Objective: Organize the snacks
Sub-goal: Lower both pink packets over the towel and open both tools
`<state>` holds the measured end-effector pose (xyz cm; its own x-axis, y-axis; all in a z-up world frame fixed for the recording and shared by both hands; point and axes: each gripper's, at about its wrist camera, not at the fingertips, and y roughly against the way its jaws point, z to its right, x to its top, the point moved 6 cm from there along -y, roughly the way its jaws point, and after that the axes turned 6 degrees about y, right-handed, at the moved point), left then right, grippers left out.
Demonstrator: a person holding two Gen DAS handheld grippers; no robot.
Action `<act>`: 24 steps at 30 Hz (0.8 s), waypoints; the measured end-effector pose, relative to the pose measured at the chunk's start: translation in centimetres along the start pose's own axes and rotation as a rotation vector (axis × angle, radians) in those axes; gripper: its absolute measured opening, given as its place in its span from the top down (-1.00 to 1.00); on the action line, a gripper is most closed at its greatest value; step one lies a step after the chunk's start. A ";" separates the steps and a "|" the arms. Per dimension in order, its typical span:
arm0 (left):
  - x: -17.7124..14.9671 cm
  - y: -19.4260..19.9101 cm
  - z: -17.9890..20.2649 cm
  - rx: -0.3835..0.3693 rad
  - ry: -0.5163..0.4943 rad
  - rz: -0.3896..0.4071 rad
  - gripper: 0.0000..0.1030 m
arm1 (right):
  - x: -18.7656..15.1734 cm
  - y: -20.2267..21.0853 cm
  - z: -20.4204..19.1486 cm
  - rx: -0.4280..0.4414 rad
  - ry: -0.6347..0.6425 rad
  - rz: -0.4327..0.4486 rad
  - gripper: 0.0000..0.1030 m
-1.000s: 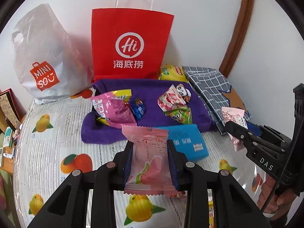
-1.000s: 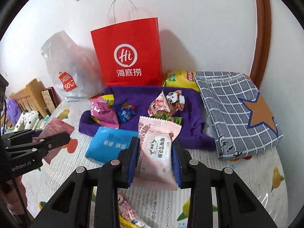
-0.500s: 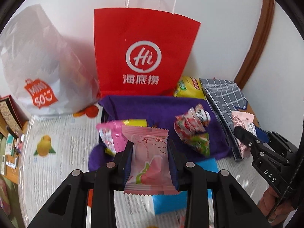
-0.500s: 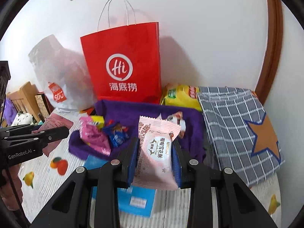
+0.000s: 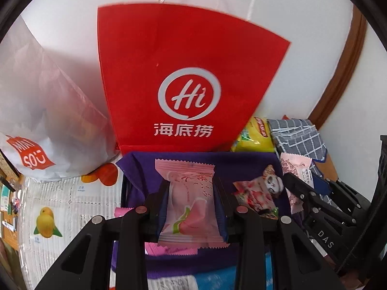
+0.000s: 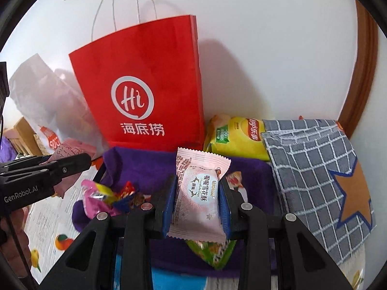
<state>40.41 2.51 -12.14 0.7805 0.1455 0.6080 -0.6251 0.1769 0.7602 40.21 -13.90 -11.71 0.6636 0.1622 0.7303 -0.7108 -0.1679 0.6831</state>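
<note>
We hold the left tool (image 5: 191, 203) low in the centre of the left wrist view, its pads clamped on the sides of a pink peach-print snack packet (image 5: 187, 205) that stands upright between them. The right tool (image 6: 197, 203) sits the same way in the right wrist view, clamped on a pale pink snowflake-crisp packet (image 6: 199, 193), also upright.

Both tools hang over a purple towel (image 5: 193, 159) spread on the bench (image 5: 60, 200), which wears a fruit-print cover. Right behind the towel's far edge a red paper bag (image 5: 183, 72) stands upright against the white wall, filling the middle of both views; its handles rise to the top of the frame.

At the left, a white plastic shopping bag (image 5: 48, 120) leans beside the red bag. At the right, a yellow crisp bag (image 6: 237, 135) lies at the red bag's foot, and a grey checked cloth with an orange star (image 6: 314, 174) lies along the towel's right edge.

On the towel lie loose snacks: a panda-print packet (image 5: 263, 191) to the right of the left tool, and a magenta packet (image 6: 96, 200) with a blue-and-red one (image 6: 128, 193) at the left in the right wrist view. A blue packet (image 6: 174, 280) lies at the towel's near edge.

Open bench shows only at the left, below the white bag.
</note>
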 end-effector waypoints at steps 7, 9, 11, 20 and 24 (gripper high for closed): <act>-1.1 -3.4 -1.3 0.016 0.008 -0.063 0.39 | -0.5 -3.3 -0.1 0.018 0.000 -0.025 0.35; -1.2 -3.9 -1.5 0.012 0.016 -0.081 0.39 | -0.9 -4.2 0.1 0.020 0.004 -0.057 0.35; -1.3 -4.3 -1.5 0.013 0.011 -0.086 0.39 | -1.0 -4.5 0.3 0.016 0.002 -0.061 0.35; -1.3 -4.7 -2.6 0.036 0.031 -0.087 0.39 | -1.3 -4.6 1.3 0.005 0.009 -0.070 0.35; -1.0 -4.2 -3.3 0.029 0.051 -0.077 0.39 | -1.1 -3.7 2.2 -0.018 0.020 -0.051 0.35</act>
<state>42.27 4.79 -16.71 0.8245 0.1822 0.5357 -0.5625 0.1616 0.8108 42.63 -15.55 -15.03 0.6941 0.1897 0.6944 -0.6806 -0.1415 0.7189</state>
